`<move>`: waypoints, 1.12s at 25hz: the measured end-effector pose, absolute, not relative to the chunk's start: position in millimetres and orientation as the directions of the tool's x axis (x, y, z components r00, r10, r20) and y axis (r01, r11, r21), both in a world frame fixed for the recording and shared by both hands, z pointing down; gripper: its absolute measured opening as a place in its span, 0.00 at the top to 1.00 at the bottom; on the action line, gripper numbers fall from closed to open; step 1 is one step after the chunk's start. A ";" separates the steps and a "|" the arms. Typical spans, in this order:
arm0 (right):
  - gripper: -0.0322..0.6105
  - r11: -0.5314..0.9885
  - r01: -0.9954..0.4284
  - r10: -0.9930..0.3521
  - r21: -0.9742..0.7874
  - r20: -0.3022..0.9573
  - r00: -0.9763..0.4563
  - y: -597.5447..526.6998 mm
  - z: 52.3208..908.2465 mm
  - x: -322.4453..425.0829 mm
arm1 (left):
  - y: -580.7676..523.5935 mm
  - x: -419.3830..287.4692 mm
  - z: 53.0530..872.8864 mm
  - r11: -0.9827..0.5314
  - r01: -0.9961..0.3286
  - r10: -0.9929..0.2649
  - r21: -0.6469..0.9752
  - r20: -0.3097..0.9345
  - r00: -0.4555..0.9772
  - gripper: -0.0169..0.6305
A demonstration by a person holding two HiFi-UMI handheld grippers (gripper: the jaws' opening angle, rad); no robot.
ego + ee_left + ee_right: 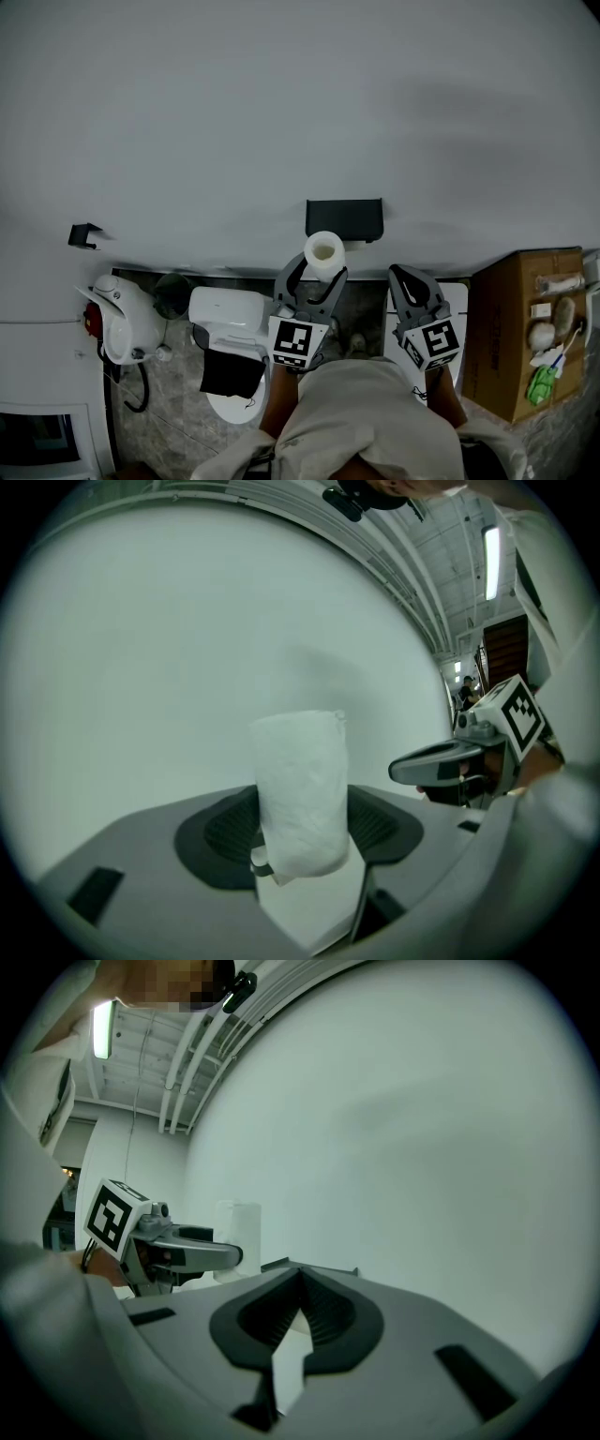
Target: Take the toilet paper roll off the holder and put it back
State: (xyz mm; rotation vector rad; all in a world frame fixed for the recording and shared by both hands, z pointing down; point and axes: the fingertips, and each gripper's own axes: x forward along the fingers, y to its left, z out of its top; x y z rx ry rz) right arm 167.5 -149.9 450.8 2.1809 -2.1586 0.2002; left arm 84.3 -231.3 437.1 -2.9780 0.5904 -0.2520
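The white toilet paper roll (324, 251) stands upright between the jaws of my left gripper (317, 274), which is shut on it, just below the black wall holder (344, 218). The roll is off the holder. In the left gripper view the roll (300, 794) fills the gap of the left gripper (302, 841), with the white wall behind. My right gripper (410, 281) hangs to the right, below the holder, its jaws together with nothing between them. In the right gripper view the right gripper (298, 1290) is closed at the tips, and the roll (240, 1232) shows at the left.
A white toilet (230, 323) with a black cloth (232, 373) on it stands below left. A white appliance (122, 319) sits further left. At the right is a cardboard box (525, 328) with small items on top. A black hook (84, 234) is on the wall.
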 end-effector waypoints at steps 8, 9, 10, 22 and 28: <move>0.95 -0.035 -0.998 -0.989 -0.052 0.142 0.027 -157.9 452.3 178.2 | -242.8 98.5 433.9 -0.927 -0.351 -0.367 -0.132 0.132 0.921 0.52; 0.95 -0.038 -0.998 -0.989 -0.053 0.143 0.030 -159.1 452.4 179.3 | -244.2 100.3 433.8 -0.928 -0.348 -0.364 -0.131 0.134 0.922 0.52; 0.95 -0.041 -0.998 -0.989 -0.053 0.143 0.033 -160.3 452.7 180.6 | -245.5 102.1 434.2 -0.930 -0.344 -0.361 -0.129 0.136 0.923 0.52; 0.95 -0.070 -0.996 -0.986 -0.047 0.152 0.062 -182.6 454.1 193.9 | -269.8 124.2 438.7 -0.944 -0.306 -0.322 -0.124 0.142 0.936 0.52; 0.95 -0.102 -0.993 -0.982 -0.056 0.165 0.091 -189.0 457.0 201.4 | -279.4 135.0 441.6 -0.951 -0.285 -0.300 -0.118 0.150 0.942 0.52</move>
